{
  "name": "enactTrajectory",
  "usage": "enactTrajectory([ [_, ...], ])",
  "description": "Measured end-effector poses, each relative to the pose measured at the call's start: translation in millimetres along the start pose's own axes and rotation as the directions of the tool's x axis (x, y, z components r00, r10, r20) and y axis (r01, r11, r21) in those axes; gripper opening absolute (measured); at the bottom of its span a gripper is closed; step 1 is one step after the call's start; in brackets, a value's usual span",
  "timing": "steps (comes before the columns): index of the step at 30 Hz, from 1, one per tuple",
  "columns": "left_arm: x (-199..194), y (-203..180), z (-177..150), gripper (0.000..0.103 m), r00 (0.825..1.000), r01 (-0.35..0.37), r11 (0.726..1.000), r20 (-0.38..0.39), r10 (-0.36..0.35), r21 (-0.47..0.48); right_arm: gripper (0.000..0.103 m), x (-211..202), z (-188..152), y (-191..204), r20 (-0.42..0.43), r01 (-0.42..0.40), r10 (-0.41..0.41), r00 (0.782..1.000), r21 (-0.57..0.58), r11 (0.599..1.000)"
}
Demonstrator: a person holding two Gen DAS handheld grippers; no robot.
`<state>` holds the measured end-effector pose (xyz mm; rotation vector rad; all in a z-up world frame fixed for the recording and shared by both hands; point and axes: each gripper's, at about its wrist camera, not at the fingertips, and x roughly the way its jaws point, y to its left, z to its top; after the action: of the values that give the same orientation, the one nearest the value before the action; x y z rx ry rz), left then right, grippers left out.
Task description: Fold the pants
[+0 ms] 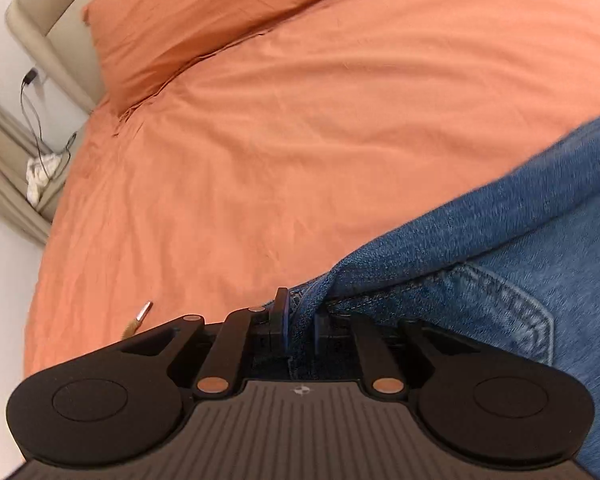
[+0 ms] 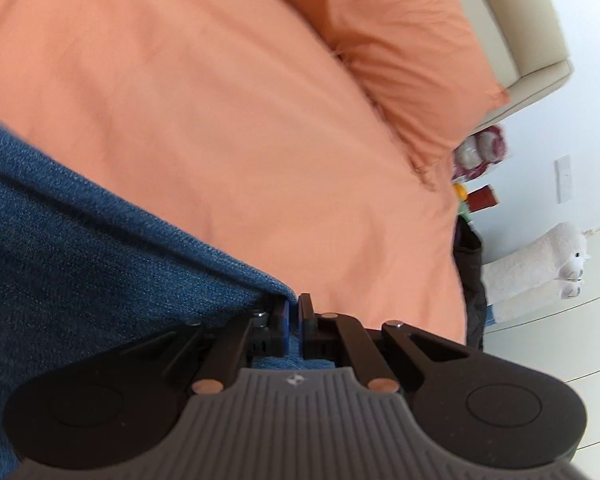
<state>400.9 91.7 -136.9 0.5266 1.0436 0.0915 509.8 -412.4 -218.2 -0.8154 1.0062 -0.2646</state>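
Blue jeans (image 1: 500,260) lie across the orange bed cover (image 1: 300,140), a back pocket (image 1: 512,308) facing up on the right. In the left wrist view my left gripper (image 1: 300,312) is at the jeans' left corner. Its jaws stand slightly apart with the denim edge between them, not visibly pinched. In the right wrist view the jeans (image 2: 80,260) fill the left side. My right gripper (image 2: 295,316) is shut on their right corner, a strip of denim showing between the fingers. Both views are somewhat blurred.
Orange pillows (image 1: 204,16) (image 2: 400,40) lie at the head of the bed against a beige headboard (image 1: 52,40). A small metal-tipped stick (image 1: 140,316) lies on the cover near my left gripper. A cable (image 1: 32,112) hangs left of the bed. A white plush toy (image 2: 556,264) stands right of it.
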Motion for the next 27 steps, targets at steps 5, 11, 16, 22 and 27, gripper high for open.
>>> enactTrajectory([
  [5, -11.6, 3.0, -3.8, 0.087, 0.996, -0.058, 0.998, 0.065, 0.056, 0.028, 0.052, -1.6, -0.3, -1.6, 0.007, 0.035, -0.036, 0.999, 0.053, 0.998],
  [11, -41.7, 28.1, -25.2, 0.086, 0.997, -0.011, 1.000, 0.078, 0.013, -0.024, 0.055, -48.3, -7.8, -11.1, 0.074, -0.027, 0.020, 0.997, 0.089, 0.996],
  [16, -71.7, 55.0, -65.3, 0.085, 0.997, 0.036, 0.997, 0.073, -0.031, -0.065, 0.055, -112.8, -24.2, -4.5, 0.142, -0.243, 0.220, 0.965, 0.172, 0.955],
  [22, -93.3, 82.1, -121.5, 0.082, 0.997, 0.066, 0.995, 0.049, -0.062, -0.080, 0.054, -194.7, -52.2, 33.4, 0.226, -0.538, 0.493, 0.840, 0.233, 0.810],
  [27, -95.3, 97.5, -156.4, 0.082, 0.994, 0.106, 0.983, 0.023, -0.103, -0.148, 0.049, -249.8, -65.6, 82.5, 0.288, -0.711, 0.653, 0.701, 0.207, 0.672],
])
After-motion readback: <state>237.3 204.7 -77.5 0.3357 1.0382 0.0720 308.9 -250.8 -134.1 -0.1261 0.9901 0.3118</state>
